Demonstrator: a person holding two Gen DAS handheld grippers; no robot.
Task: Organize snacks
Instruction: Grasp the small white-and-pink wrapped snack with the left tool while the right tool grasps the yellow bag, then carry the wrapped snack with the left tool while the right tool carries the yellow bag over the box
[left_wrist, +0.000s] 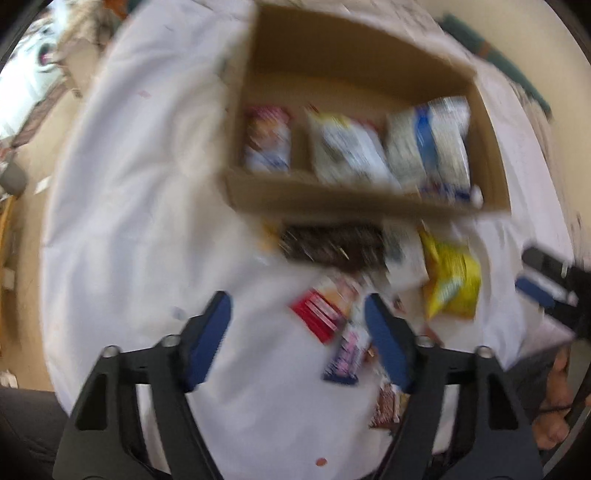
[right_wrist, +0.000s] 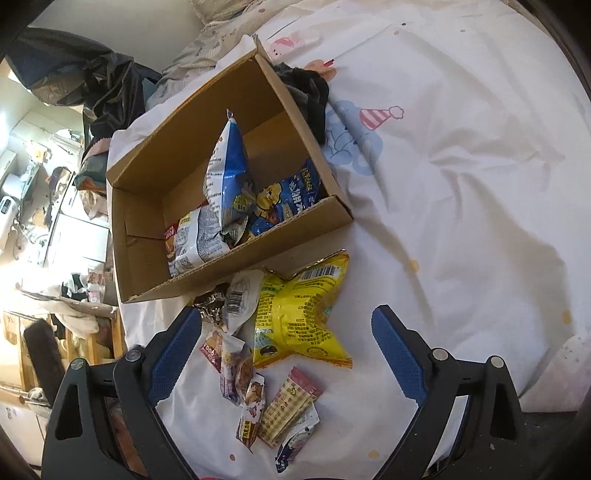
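Note:
A cardboard box stands on a white printed bedsheet and holds blue-and-white snack bags. Loose snacks lie in front of it: a yellow bag, a dark brown pack, a red packet and several small wrapped bars. The left wrist view is blurred. My left gripper hangs open over the red packet without touching it. My right gripper is open above the yellow bag, and it also shows at the side.
Dark clothing lies against the box's far right wall. A black bag and cluttered furniture stand past the bed's left edge. A person's hand shows at the lower right. Bare sheet spreads to the right.

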